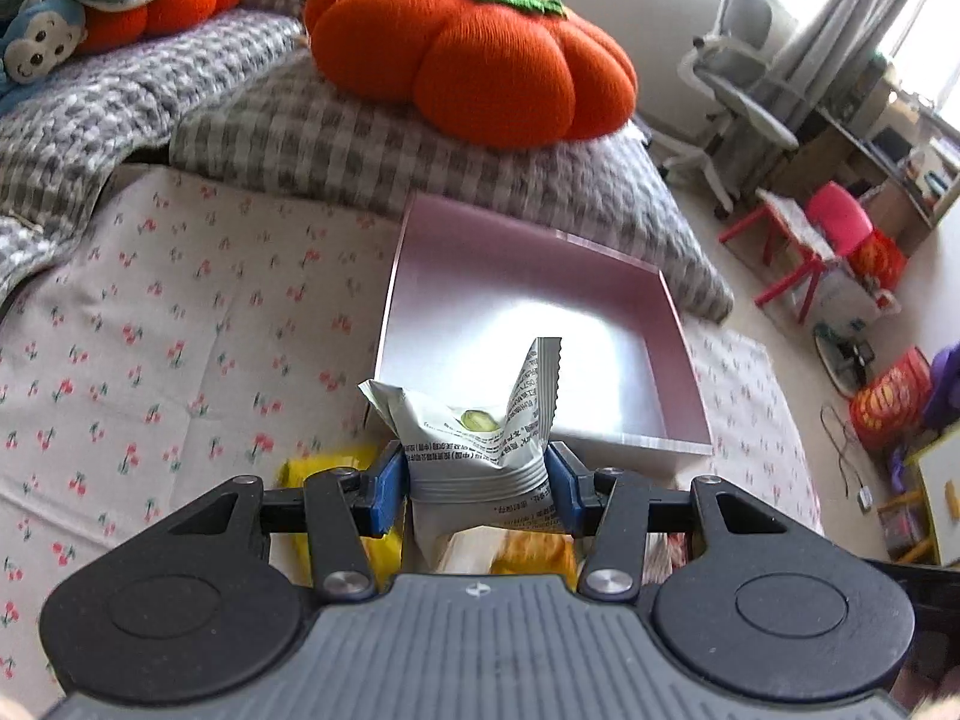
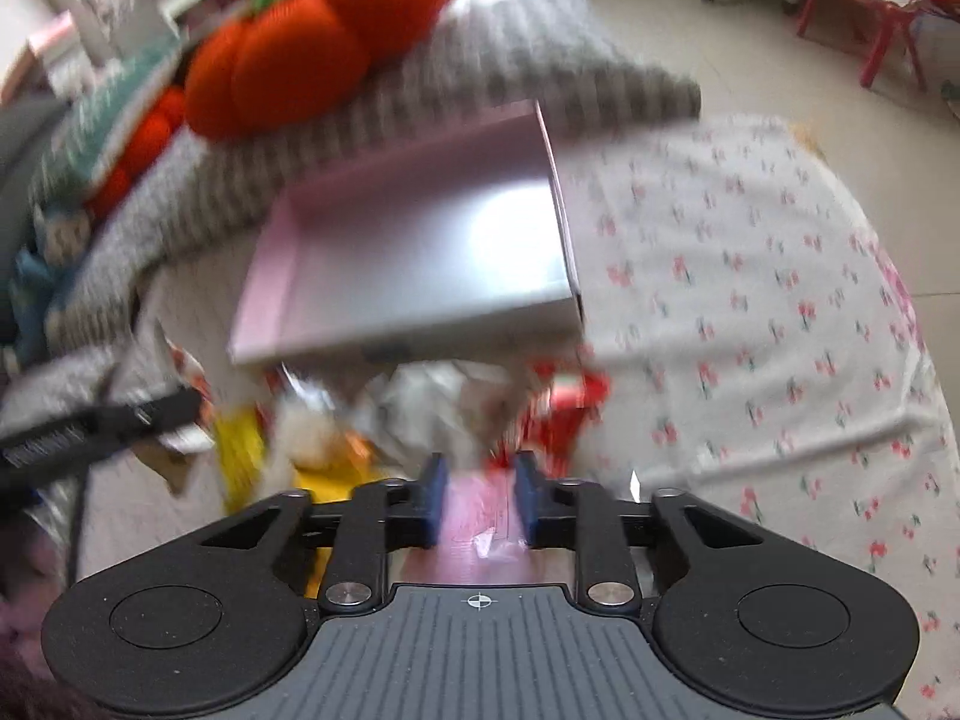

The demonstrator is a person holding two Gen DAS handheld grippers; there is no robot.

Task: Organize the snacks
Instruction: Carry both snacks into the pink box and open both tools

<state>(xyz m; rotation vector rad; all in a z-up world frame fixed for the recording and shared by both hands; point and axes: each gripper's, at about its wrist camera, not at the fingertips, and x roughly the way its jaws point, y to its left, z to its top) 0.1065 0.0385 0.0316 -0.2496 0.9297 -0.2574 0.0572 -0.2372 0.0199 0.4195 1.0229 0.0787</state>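
the left gripper [image 1: 477, 483] pinches a grey-white snack packet [image 1: 474, 438] between its blue pads, holding it upright just in front of the near edge of an empty pink tray [image 1: 678, 354]. the tray sits on a cherry-print sheet [image 1: 180, 330], with an orange pumpkin cushion [image 1: 474, 54] behind it. the right gripper [image 2: 477, 495], blurred, has its jaws drawn in on a pink wrapper [image 2: 474, 516], above a jumble of loose snacks [image 2: 420, 408] before the tray.
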